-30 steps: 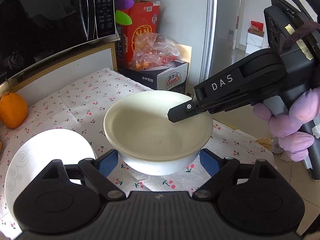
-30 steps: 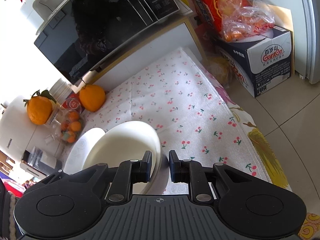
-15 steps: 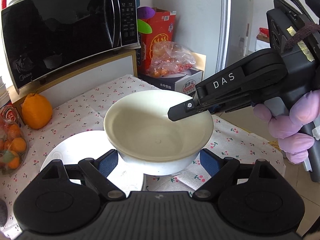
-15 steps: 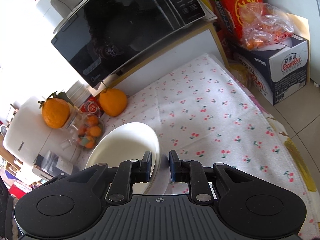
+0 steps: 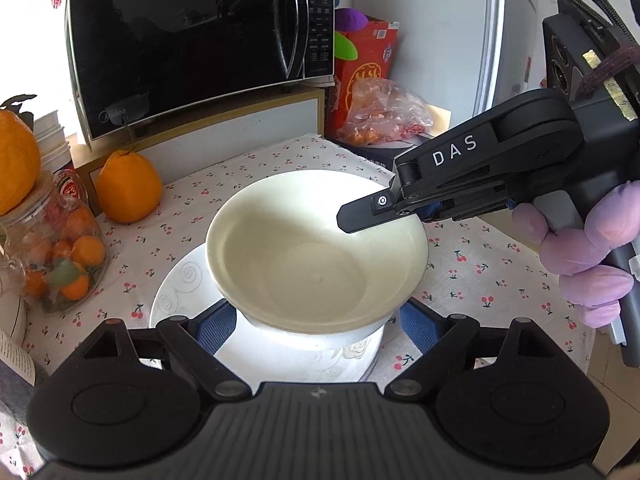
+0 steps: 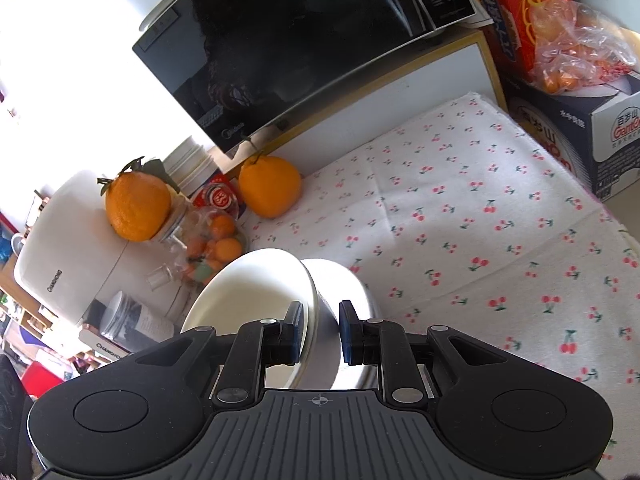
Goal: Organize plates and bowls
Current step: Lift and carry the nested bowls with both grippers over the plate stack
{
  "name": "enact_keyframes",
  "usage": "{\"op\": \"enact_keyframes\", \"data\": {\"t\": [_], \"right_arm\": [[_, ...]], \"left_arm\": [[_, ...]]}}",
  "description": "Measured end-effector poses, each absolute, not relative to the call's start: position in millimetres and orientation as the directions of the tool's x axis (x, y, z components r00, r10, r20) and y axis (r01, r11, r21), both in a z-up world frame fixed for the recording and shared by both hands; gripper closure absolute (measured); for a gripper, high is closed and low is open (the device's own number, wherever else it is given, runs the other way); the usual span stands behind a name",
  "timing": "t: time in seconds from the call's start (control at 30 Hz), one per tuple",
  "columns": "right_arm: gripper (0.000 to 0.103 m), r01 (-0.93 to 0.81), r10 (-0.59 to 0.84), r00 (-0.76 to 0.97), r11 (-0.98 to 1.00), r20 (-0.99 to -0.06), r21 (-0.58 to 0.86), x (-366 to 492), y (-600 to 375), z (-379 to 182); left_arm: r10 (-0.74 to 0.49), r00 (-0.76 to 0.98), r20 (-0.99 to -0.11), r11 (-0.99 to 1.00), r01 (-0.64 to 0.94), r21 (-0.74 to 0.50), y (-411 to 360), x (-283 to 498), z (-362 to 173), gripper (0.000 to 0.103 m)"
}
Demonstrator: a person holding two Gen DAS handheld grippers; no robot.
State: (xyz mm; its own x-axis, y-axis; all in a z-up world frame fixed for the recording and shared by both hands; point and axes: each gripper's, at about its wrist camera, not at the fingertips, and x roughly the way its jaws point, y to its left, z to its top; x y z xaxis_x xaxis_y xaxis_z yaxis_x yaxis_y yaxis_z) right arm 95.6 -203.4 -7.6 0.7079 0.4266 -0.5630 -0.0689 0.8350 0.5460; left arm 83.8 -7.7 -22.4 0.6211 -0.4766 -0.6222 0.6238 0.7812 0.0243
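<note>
A cream bowl [image 5: 312,256] hangs level just above a white plate [image 5: 180,292] with a swirl pattern, which lies on the cherry-print cloth. My left gripper [image 5: 314,322] stands wide, its blue pads [image 5: 216,328] pressed on either side of the bowl's lower body. From the right, my right gripper [image 5: 368,216] pinches the bowl's rim, one finger inside and the other hidden outside. In the right wrist view the right gripper [image 6: 320,328] is shut on the rim of the bowl [image 6: 248,292]. A purple-gloved hand [image 5: 580,256] holds its handle.
A black microwave [image 5: 192,40] sits on a shelf behind the table. An orange [image 5: 128,188] and a glass jar of small oranges [image 5: 60,256] stand at the left. A bag of oranges [image 5: 380,116] on boxes lies past the table's far edge.
Both grippers have carried the bowl to the left across the table. The plate, earlier off to the left of the bowl, now lies right under it.
</note>
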Motion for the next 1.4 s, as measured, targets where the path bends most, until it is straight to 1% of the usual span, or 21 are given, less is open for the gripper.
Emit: {"op": "enact_keyframes", "data": {"t": [0.43,0.8,1.4], "right_arm": [[0.084,-0.048,0.422,0.691,0.837,-0.587,0.545,113.3,-178.3,-23.2],[0.084,-0.008,0.406,0.681,0.836,-0.609,0.549,123.1,-172.9,-37.4],[0.083,-0.007,0.399,0.691,0.838,-0.603,0.546,122.8,-171.9,-37.5]], "left_arm": [[-0.428,0.612,-0.665,0.805,0.592,0.027,6.4,96.3,-37.0,0.016],[-0.414,0.618,-0.669,0.819,0.573,0.021,8.3,103.7,-41.9,0.016],[-0.401,0.624,-0.670,0.837,0.547,0.010,9.8,109.8,-44.5,0.016]]}}
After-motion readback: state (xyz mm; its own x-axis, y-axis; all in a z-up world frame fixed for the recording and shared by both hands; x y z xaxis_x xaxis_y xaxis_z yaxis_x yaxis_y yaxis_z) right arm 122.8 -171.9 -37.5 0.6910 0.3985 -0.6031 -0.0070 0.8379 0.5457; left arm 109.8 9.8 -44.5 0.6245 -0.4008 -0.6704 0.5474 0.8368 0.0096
